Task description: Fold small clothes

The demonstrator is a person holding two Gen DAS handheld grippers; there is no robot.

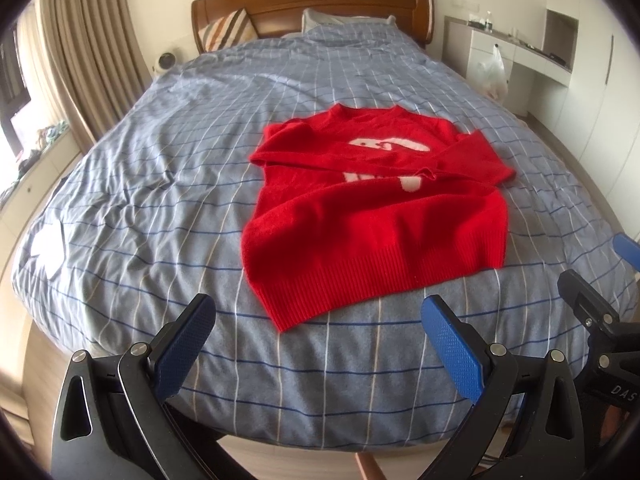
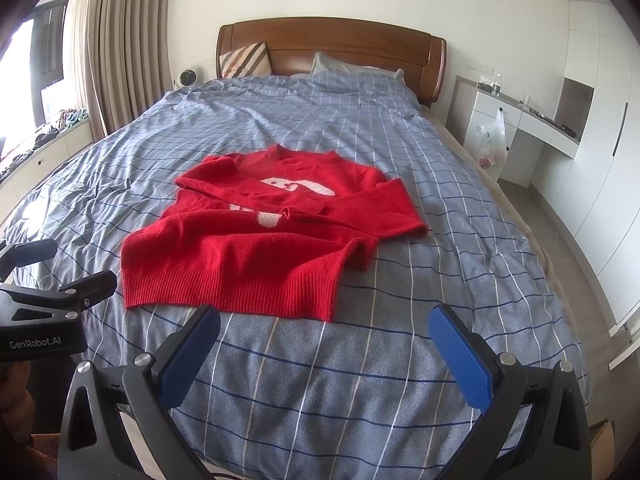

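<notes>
A small red knit sweater [image 1: 372,216] with a white chest pattern lies flat on the blue checked bedspread [image 1: 160,168], its sleeves folded across the chest. The sweater [image 2: 256,248] has its ribbed hem nearest me. My left gripper [image 1: 320,316] is open, hovering over the bed's foot just short of the hem, with nothing between its blue pads. My right gripper [image 2: 324,328] is open too, close before the hem's right corner. The right gripper [image 1: 600,280] shows at the right edge of the left wrist view. The left gripper [image 2: 52,272] shows at the left edge of the right wrist view.
A wooden headboard [image 2: 332,48] with a striped cushion [image 2: 244,60] and a pillow [image 2: 340,64] stands at the far end. Beige curtains [image 2: 120,40] and a window ledge are on the left. A white desk [image 2: 532,120] with a hanging plastic bag [image 2: 492,140] stands at right.
</notes>
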